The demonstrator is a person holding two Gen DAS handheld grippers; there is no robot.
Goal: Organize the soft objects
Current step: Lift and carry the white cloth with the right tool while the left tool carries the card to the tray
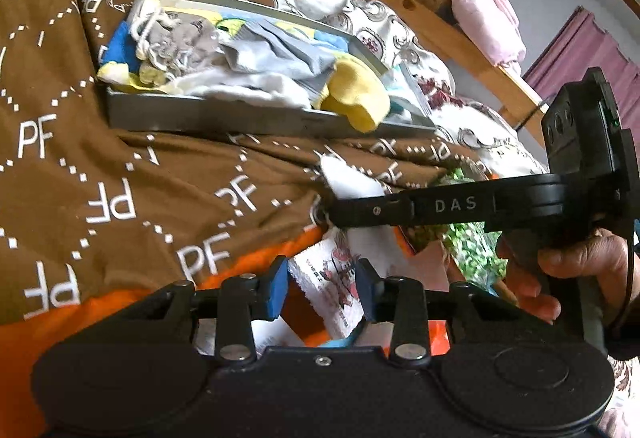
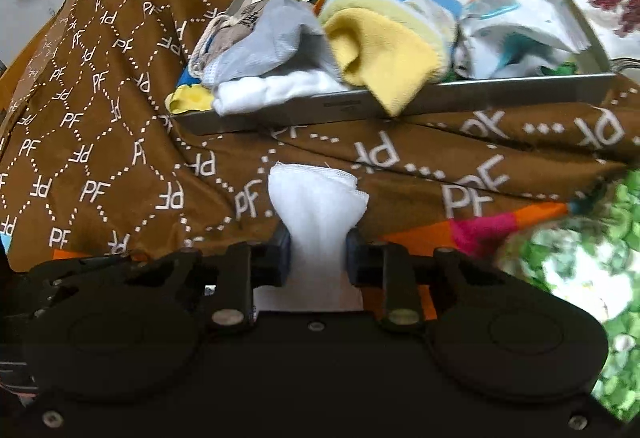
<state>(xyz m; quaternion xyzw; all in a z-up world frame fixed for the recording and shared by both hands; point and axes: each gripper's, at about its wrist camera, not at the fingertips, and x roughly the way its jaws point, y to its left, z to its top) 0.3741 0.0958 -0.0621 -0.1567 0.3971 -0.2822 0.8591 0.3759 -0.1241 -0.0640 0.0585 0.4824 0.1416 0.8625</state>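
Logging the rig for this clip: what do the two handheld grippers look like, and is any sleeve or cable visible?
Both are matte black linkage grippers with silver pivot screws, round housings and blue finger pads. The left gripper shows the brighter blue pads. The right gripper appears from the side in the left view, its arm marked "DAS" in pale letters. A thin dark cable hangs by the person's hand. No sleeve is visible.

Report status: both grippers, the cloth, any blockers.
Right gripper shut on white cloth. Left gripper around printed white cloth, contact unclear. Tray ahead, path clear.
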